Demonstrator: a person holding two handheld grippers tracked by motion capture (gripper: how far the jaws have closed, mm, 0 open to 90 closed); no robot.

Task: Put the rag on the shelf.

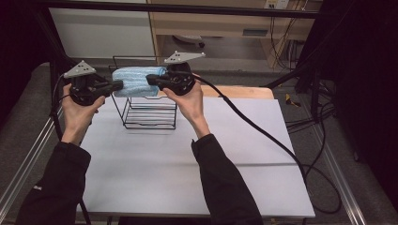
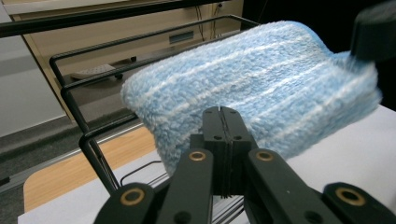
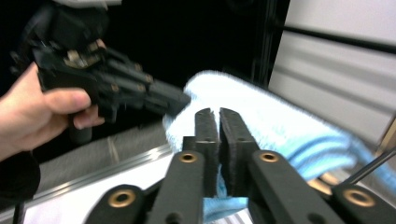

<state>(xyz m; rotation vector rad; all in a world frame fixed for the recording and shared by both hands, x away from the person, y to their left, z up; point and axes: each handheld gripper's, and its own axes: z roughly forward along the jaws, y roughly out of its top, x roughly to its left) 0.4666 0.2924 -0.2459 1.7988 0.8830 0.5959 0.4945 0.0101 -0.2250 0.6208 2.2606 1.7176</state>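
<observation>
White table surface (image 1: 197, 173) carries a black wire rack (image 1: 150, 112) at its far side. Folded blue towel (image 1: 136, 80) rests on top of the rack. Left gripper (image 1: 117, 86) and right gripper (image 1: 152, 78) each have their jaws closed, pinching opposite ends of the towel. Towel is likely light, soft and limp; grip both end edges to prevent sagging.

Dim surroundings, blurred right gripper view.
</observation>
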